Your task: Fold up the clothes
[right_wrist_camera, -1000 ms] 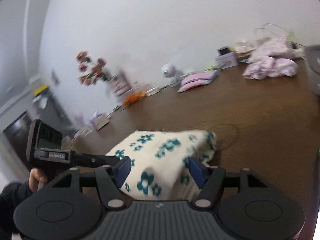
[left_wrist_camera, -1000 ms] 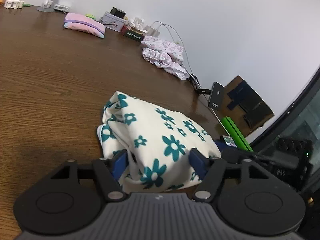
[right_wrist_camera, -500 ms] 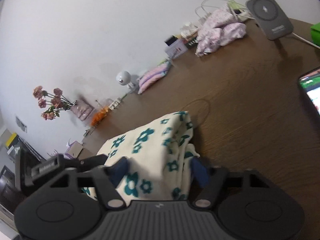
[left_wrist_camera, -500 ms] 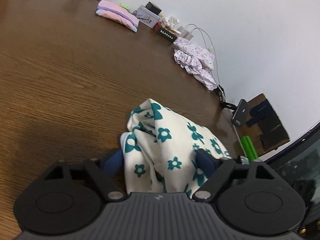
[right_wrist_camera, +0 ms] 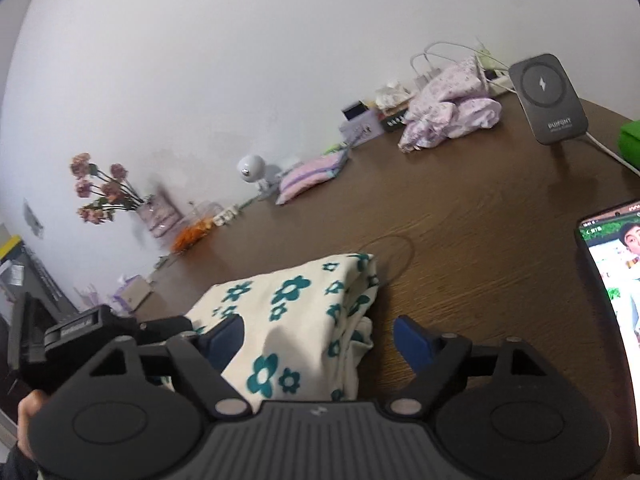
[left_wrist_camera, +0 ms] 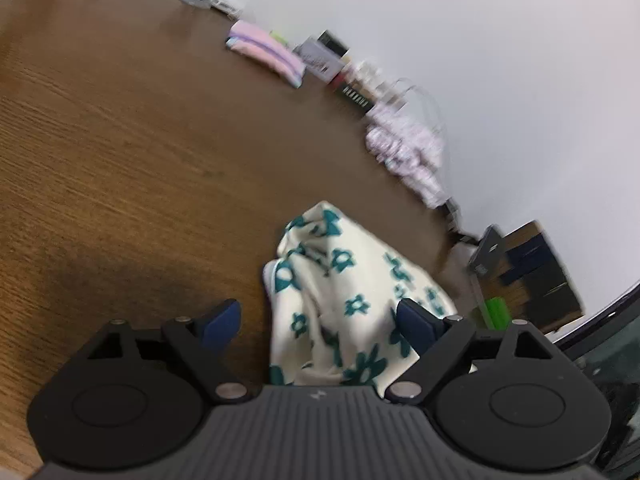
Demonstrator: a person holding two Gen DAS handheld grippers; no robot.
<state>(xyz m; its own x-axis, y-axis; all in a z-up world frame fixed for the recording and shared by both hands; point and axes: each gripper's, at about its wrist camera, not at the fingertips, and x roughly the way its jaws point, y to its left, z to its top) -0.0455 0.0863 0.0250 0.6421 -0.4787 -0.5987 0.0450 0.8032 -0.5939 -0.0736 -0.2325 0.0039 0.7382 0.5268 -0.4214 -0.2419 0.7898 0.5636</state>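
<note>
- The flowered garment [left_wrist_camera: 352, 304] lies bunched in a loose heap on the brown table [left_wrist_camera: 120, 152], at the near edge, between the two tools.
- The left gripper [left_wrist_camera: 318, 318] has its fingers spread wide; the cloth sits in the gap but neither pad presses it.
- The right gripper [right_wrist_camera: 318, 334] is likewise spread: its left pad rests by the cloth [right_wrist_camera: 296, 320], its right pad stands over bare wood.
- Judged from this, the fold is at an in-between step: the garment is released and lumpy, not yet flat.
- The next move likely calls for pinching a free edge or corner on each side, then drawing the cloth out flat.
- The phone [right_wrist_camera: 612, 288] lies near on the right, so wide sweeps need care.
</note>
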